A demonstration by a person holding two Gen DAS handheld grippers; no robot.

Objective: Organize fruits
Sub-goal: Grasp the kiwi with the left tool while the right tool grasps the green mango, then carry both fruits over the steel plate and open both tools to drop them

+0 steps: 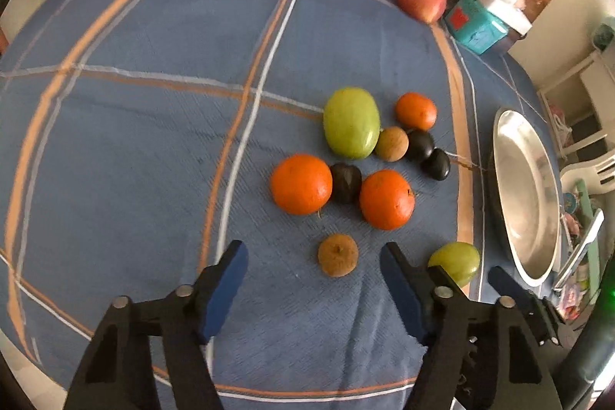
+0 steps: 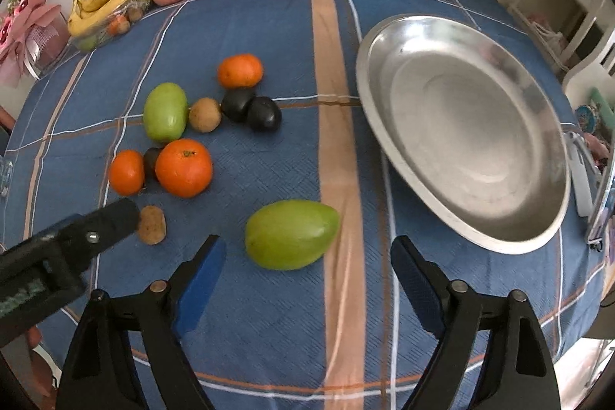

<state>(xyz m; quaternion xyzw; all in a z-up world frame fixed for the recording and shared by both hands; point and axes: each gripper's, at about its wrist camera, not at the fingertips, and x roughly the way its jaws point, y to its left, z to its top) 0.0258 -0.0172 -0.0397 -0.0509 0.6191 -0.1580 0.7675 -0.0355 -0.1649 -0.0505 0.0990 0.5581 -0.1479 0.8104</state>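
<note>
Green fruit (image 2: 291, 235) lies on blue cloth (image 2: 269, 314) just ahead of wide-open, empty right gripper (image 2: 307, 279), steel dish (image 2: 538, 241) right, 3 oranges left; left gripper (image 1: 314, 289) wide open, empty, brown fruit (image 1: 338, 254) between its tips.

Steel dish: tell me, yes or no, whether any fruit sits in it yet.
No, the steel dish holds nothing; its bare metal bottom shows all over.

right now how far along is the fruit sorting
Barely started. Done: nothing; the metal dish holds no fruit. In hand: nothing; the left hand-held gripper is open around a brown fruit, the right hand-held gripper is open at a green mango. Left: every loose fruit on the blue tablecloth, including the oranges and dark plums.
</note>
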